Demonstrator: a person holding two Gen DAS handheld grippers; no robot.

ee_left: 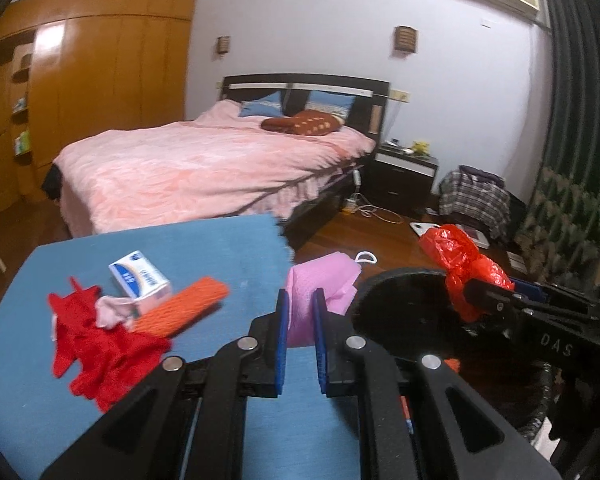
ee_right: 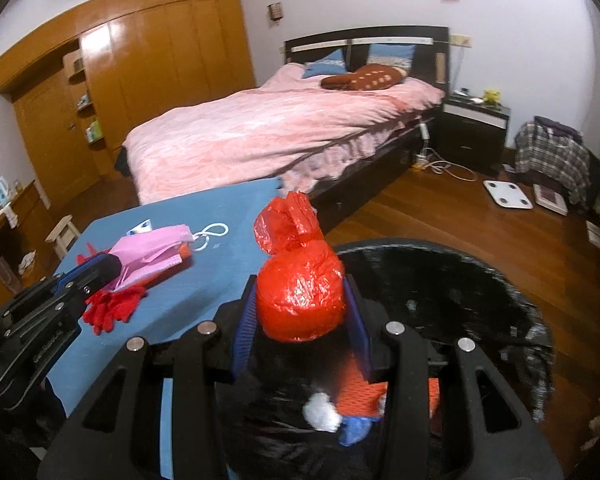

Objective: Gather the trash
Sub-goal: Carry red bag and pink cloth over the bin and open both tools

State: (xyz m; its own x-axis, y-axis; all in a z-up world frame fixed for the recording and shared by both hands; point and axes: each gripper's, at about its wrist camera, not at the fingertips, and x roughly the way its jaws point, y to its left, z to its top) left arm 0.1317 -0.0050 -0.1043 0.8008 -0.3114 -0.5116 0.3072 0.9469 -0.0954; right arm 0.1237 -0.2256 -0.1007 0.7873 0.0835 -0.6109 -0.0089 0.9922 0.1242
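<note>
Right under the right hand-held gripper sits the black trash bin, and the jaws are clamped partway on a knotted red plastic bag, held over the bin's near rim. It's crinkly, slick film stuffed round, so it probably weighs next to nothing but could squirt out; gripping the fat belly like this looks safer than the twisted neck.

Just left of that, the left hand-held gripper is nearly closed on one pink face mask, above the bench edge beside the bin. Soft, floppy, featherlight; pinching the folded body beats grabbing the white ear loop.

Further back on the blue bench I count:
- one red crumpled glove-like piece, limp and easy to snag
- one orange foam net sleeve, squishy, grab mid-length
- one small white-and-blue box, stiff, take it across the short sides
- one pale pink scrap tucked against the box

Bin already has some bits inside.
</note>
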